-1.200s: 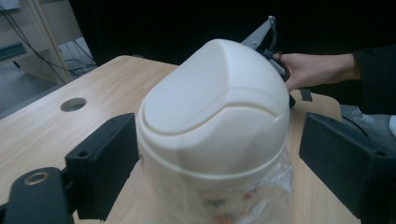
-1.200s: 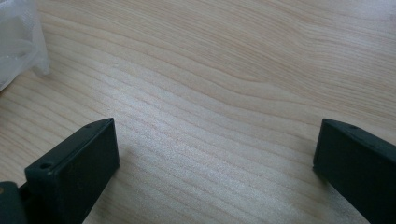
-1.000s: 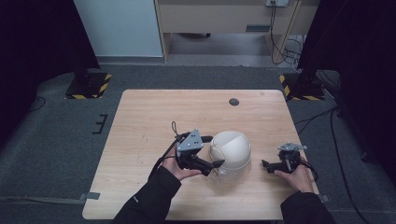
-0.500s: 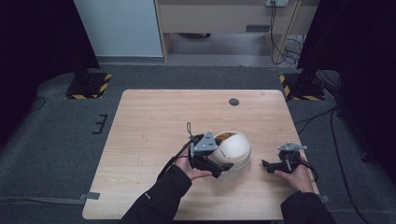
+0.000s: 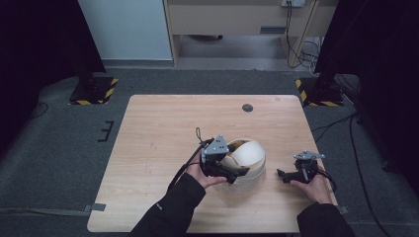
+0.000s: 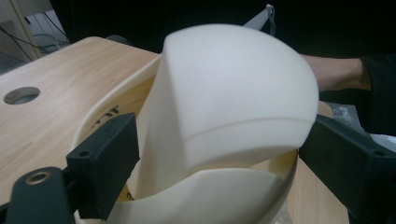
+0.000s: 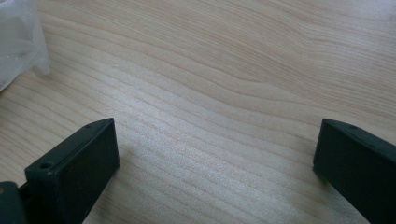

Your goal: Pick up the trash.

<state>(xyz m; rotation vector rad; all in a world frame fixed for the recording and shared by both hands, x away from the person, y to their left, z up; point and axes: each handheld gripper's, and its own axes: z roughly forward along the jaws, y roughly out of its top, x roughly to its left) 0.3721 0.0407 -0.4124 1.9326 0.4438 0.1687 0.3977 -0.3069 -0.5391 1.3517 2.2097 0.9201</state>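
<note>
Your left gripper (image 5: 236, 173) was at the cream foam cup (image 5: 244, 157), which sat on the table (image 5: 158, 133) right of centre, toward your edge. In the left gripper view its jaws stood wide, one on each side of the cup (image 6: 233, 116): the left jaw lay against or just beside the rim of the outer shell, the right jaw at the cup's far side near the lower edge of the dome. I couldn't tell whether both jaws were pressing on the foam or only bracketing it, so the grip itself was not clear. That view showed the cup as two nested pieces, a rounded dome sitting tilted inside a wider shell, with a yellowish lining in the gap between them. Behind the dome, your other forearm (image 6: 341, 74) crossed the background.

Your right gripper (image 5: 282, 175) rested low over the table near the right edge, well apart from the cup, with your right hand (image 5: 311, 185) around it. In the right gripper view its jaws were spread wide with nothing but bare wood (image 7: 224, 93) between them. A bit of clear plastic (image 7: 18, 42) lay at the upper left corner of that view, off to the side of the jaws and not touching them.

A round hole (image 5: 247, 107) sat in the table toward the far edge, well away from both grippers.
</note>
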